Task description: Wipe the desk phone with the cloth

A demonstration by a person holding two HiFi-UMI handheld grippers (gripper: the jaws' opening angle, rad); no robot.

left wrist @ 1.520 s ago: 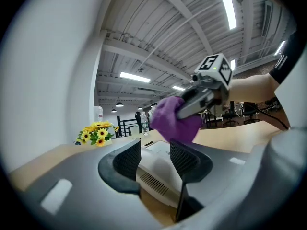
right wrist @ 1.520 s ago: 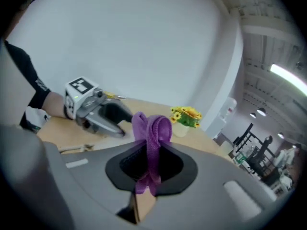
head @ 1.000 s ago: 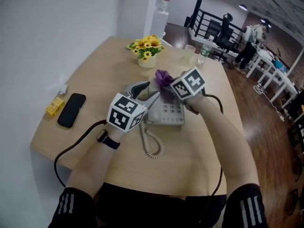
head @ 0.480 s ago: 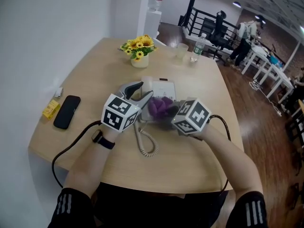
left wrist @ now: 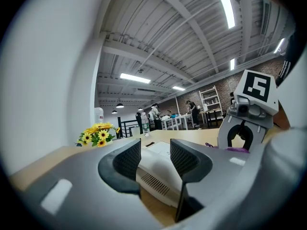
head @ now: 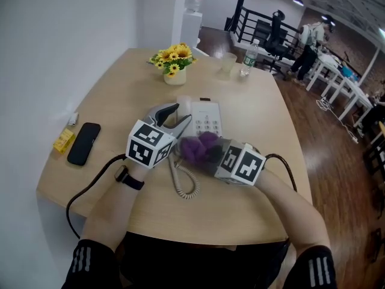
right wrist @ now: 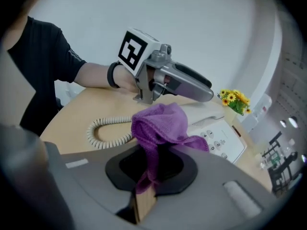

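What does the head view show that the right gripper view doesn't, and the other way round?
Only the head view: a black mobile phone and a water bottle on the table. Only the right gripper view: the right gripper with its fingers shut on the purple cloth. Both: the desk phone, its coiled cord, the flowers and the left gripper.

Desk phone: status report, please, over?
Left gripper open, jaws astride the phone. Right gripper shut on purple cloth, at the phone's near end. Coiled cord close by.
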